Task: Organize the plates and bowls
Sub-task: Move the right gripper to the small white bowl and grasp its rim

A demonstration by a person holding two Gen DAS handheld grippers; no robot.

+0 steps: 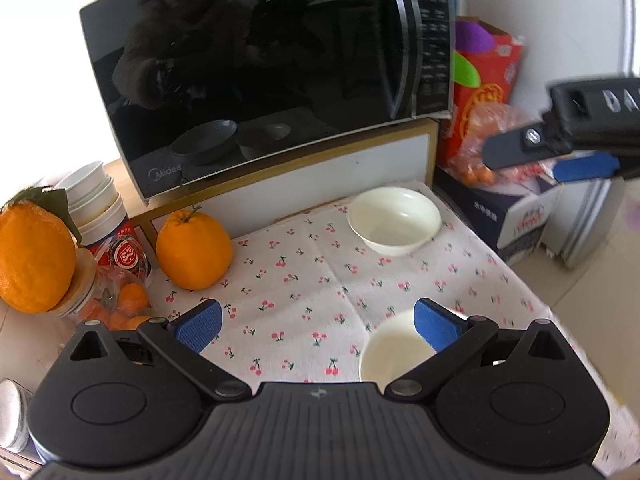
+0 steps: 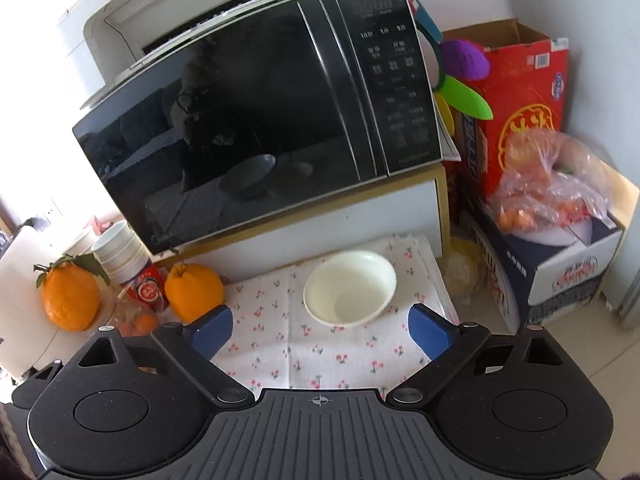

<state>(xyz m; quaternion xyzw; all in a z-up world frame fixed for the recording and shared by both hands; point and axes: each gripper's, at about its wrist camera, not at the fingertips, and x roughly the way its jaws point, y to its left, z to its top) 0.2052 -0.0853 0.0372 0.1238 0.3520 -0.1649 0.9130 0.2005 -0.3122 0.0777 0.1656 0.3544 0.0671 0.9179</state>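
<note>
Cherry-print cloth (image 1: 304, 280) covers worktop below microwave (image 2: 256, 120). Far white bowl (image 2: 350, 288) sits near cloth's back edge; near white bowl (image 1: 394, 350) beside left tongs (image 1: 318, 326). Left and right tongs (image 2: 320, 330) both wide, empty. Likely between grasps; next: grip one bowl's rim, nest into other.

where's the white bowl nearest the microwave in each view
Left wrist view: the white bowl sits right of centre on the cherry-print cloth, just below the microwave stand.
Right wrist view: it sits near centre, ahead of the open right claw.
Shared landmark: the black microwave.
</note>
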